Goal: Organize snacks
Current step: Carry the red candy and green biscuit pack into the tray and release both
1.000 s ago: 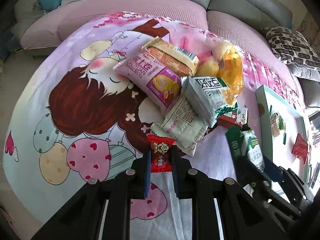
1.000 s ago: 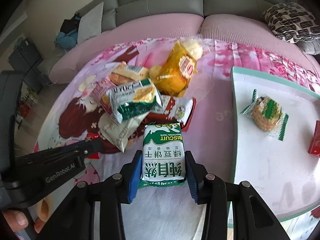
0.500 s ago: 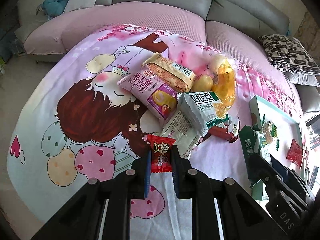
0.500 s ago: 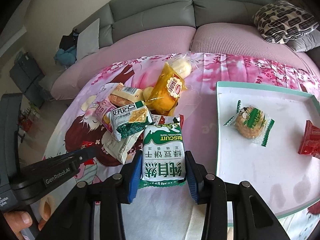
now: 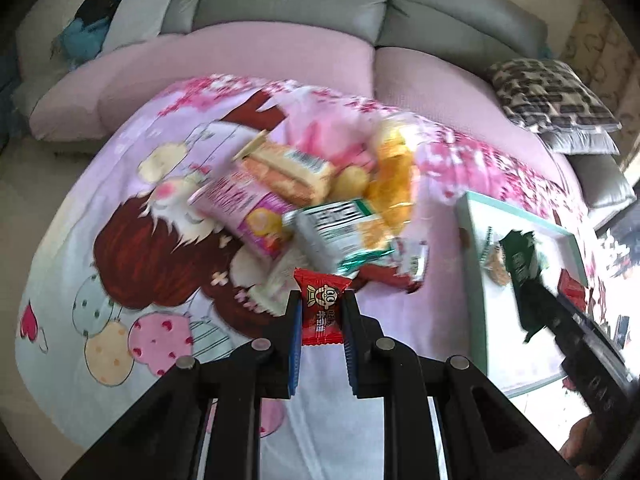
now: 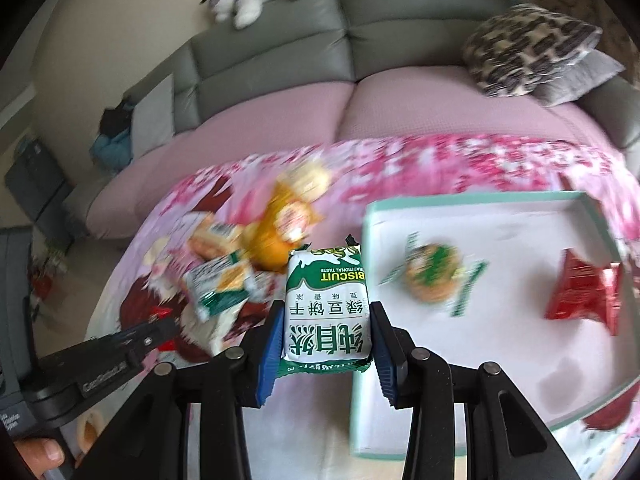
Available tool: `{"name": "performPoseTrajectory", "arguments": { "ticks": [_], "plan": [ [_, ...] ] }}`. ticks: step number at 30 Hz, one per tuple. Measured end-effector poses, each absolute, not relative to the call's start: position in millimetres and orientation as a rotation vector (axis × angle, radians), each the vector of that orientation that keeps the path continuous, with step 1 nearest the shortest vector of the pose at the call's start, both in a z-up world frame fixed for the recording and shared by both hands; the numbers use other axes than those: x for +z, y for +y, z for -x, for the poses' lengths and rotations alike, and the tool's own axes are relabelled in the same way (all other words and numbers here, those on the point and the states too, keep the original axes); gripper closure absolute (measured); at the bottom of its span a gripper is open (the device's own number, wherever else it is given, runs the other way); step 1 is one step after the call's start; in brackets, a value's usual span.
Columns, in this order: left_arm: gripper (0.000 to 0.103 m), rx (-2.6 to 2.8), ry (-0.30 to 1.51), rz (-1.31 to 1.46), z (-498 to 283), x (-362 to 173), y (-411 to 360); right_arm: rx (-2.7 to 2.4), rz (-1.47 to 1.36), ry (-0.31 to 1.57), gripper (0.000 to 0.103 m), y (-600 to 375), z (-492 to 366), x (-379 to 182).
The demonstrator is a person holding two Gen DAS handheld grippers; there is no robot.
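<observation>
The left gripper (image 5: 320,312) clamps a red candy (image 5: 322,306) and the right gripper (image 6: 326,330) clamps a green biscuit pack (image 6: 326,314), beside the tray (image 6: 472,202).

Left gripper (image 5: 320,312): lower centre of frame, jaws clamped.
Right gripper (image 6: 326,332): lower centre, jaws clamped.
Thumb (image 6: 38,454): bottom left corner.

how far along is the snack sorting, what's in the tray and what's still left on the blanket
Done: the tray holds a round green-wrapped cookie and a red packet.

In hand: the right gripper is shut on a green biscuit pack; the left gripper is shut on a small red candy.

Left: the pile of snack packs on the cartoon blanket, at least five.
</observation>
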State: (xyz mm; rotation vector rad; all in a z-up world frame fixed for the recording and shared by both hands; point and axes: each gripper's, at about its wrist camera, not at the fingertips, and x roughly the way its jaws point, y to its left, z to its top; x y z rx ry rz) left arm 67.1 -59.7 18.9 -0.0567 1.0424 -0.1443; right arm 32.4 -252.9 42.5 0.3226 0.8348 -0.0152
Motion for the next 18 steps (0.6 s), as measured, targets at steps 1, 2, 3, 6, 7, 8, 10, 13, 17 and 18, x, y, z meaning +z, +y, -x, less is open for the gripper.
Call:
{"name": "performPoseTrajectory", "arguments": {
  "ticks": [1, 2, 3, 6, 7, 8, 10, 13, 17, 18],
  "plan": [
    [0.084, -0.153, 1.038, 0.048, -67, 22, -65, -0.032, -0.332, 0.826, 0.060, -260, -30, 44],
    [0.084, -0.166, 1.035, 0.039, -66, 24, -70, -0.055, -0.342, 0.816, 0.060, -270, -28, 47],
    [0.084, -0.181, 1.031, 0.030, -66, 27, -77, -0.073, -0.347, 0.810, 0.060, -277, -26, 48],
    [0.084, -0.213, 1.019, -0.001, -65, 36, -96, -0.175, -0.352, 0.802, 0.060, -307, -18, 51],
    [0.084, -0.220, 1.015, -0.012, -65, 38, -101, -0.198, -0.358, 0.804, 0.060, -315, -16, 51],
    [0.084, -0.233, 1.011, -0.028, -65, 42, -110, -0.223, -0.373, 0.808, 0.060, -326, -12, 51],
    [0.084, -0.263, 1.006, -0.049, -66, 46, -125, -0.247, -0.400, 0.816, 0.060, -339, -8, 46],
    [0.084, -0.317, 1.008, -0.080, -66, 49, -150, -0.295, -0.419, 0.840, 0.060, -354, -5, 41],
    [0.084, -0.380, 1.020, -0.130, -63, 46, -185, -0.333, -0.444, 0.870, 0.060, -368, -1, 33],
    [0.084, -0.395, 1.023, -0.152, -62, 45, -196, -0.335, -0.449, 0.876, 0.060, -370, -1, 31]
  ]
}}
